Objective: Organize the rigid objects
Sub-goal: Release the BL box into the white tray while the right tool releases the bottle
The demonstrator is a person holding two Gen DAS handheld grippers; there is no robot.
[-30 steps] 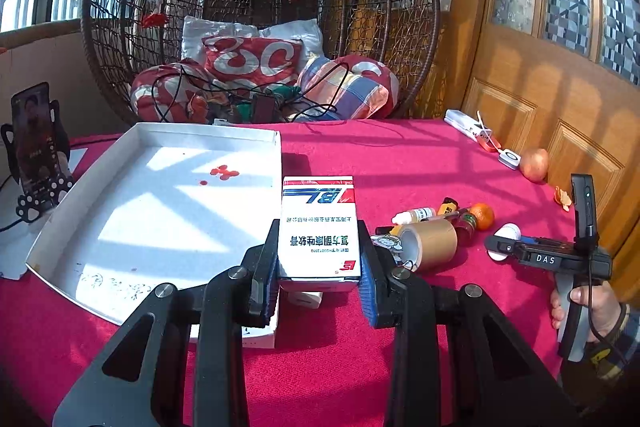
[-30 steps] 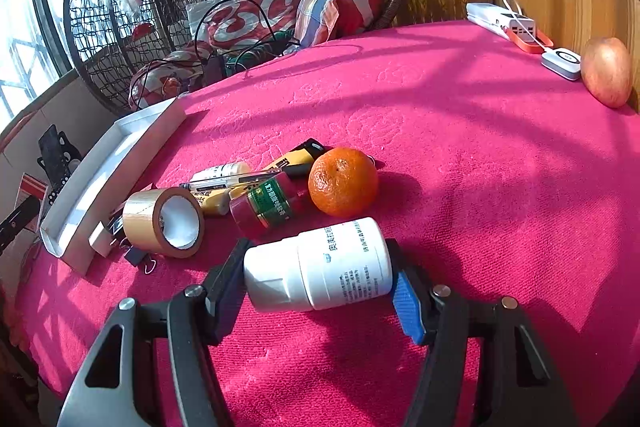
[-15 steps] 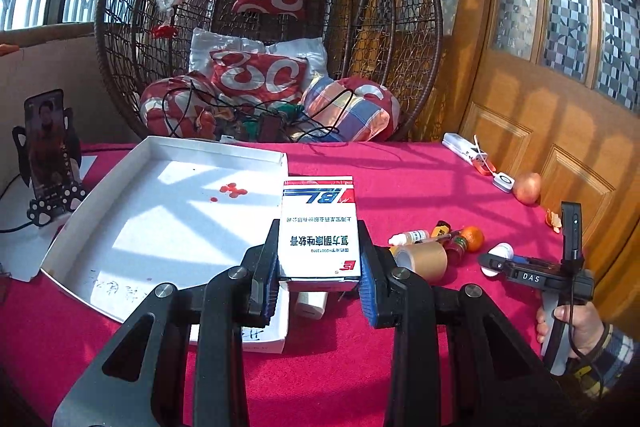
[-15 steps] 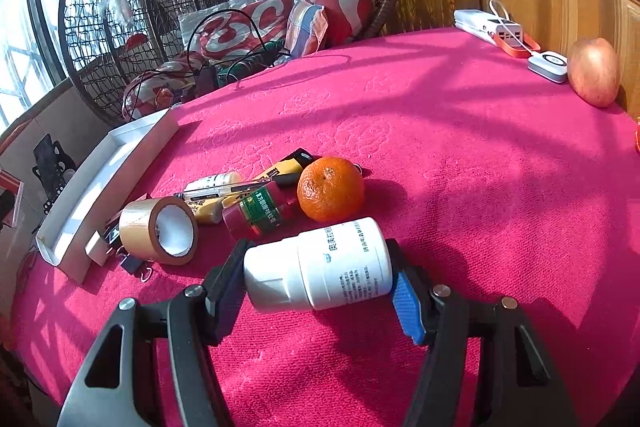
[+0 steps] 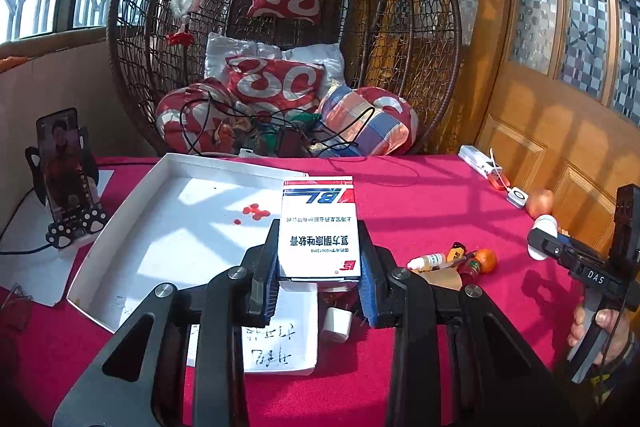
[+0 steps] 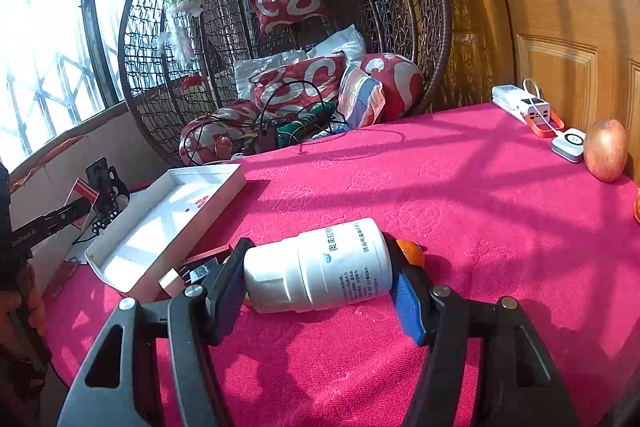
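Left gripper (image 5: 319, 265) clamps box (image 5: 319, 227) (printed).

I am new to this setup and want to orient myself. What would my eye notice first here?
Each gripper holds something: the left gripper clamps a white medicine box, the right gripper a white pill bottle lying sideways. Between them, an open white tray lies on the bright pink tablecloth.
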